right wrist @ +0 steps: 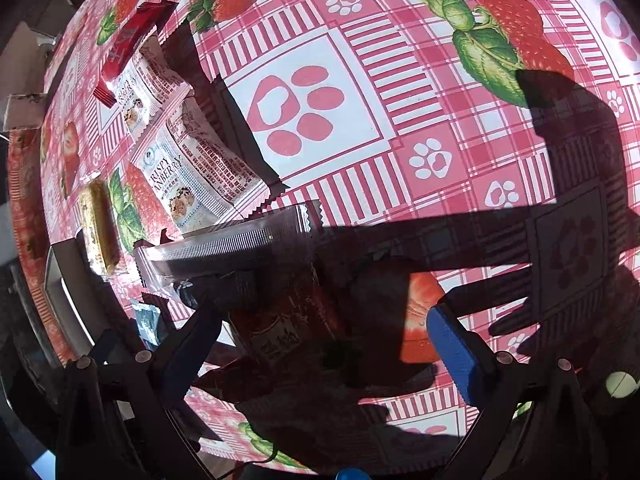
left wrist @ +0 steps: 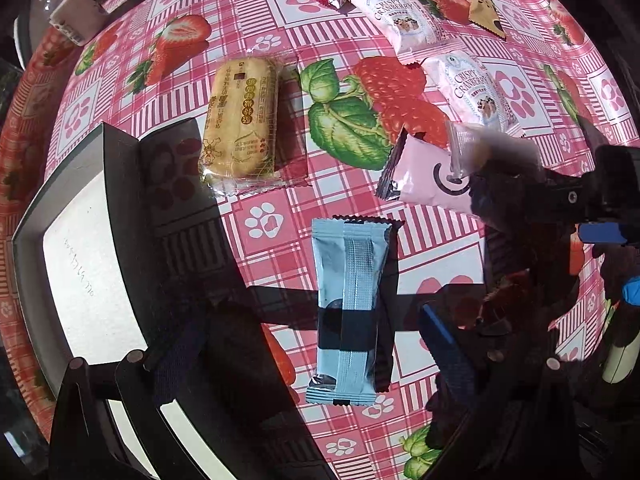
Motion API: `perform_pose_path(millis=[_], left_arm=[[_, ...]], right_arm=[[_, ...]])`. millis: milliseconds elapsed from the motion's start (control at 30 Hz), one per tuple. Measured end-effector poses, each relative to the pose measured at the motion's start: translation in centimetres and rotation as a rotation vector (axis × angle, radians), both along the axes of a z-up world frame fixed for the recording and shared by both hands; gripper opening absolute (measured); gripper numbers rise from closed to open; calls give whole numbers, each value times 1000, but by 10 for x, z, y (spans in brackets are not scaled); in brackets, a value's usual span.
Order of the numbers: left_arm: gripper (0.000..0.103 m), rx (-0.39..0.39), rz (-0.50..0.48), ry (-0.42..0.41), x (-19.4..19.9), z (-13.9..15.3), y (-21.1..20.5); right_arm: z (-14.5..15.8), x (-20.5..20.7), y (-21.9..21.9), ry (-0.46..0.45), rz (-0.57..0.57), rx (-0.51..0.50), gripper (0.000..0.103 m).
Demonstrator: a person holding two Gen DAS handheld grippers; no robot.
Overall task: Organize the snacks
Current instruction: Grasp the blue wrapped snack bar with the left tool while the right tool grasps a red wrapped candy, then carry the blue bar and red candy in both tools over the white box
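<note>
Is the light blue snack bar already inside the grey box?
No, the light blue snack bar lies flat on the tablecloth, to the right of the grey box, whose white floor shows no snacks.

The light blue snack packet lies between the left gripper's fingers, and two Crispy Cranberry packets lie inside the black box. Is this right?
Not quite. In the left wrist view the two Crispy Cranberry packets lie on the tablecloth, outside the black box. The light blue snack packet does lie between the left gripper's fingers.
</note>
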State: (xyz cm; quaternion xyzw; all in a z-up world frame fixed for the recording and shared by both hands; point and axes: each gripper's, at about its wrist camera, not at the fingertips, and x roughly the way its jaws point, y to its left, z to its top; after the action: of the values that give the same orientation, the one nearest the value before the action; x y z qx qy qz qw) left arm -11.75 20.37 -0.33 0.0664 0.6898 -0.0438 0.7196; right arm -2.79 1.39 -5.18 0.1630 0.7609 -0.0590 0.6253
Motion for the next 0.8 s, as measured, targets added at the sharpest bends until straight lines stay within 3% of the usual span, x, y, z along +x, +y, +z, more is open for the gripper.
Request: perform_pose_path(millis=[200,367,633,800], left_arm=[[103,-16,29,6,-15,-9,6],[103,-32,35,4,-24,-8,5],[103,-22,24,24,-7,-9,5],[103,-51,47,13,4,0,20]], right_arm=[[6,-52,-24,18,127,-140,103],[27,-86,-66,-6,48,-109,103],[48,-111,-60,-53,129,-133,103],[63,-121,-41,-69,282,-198,103]])
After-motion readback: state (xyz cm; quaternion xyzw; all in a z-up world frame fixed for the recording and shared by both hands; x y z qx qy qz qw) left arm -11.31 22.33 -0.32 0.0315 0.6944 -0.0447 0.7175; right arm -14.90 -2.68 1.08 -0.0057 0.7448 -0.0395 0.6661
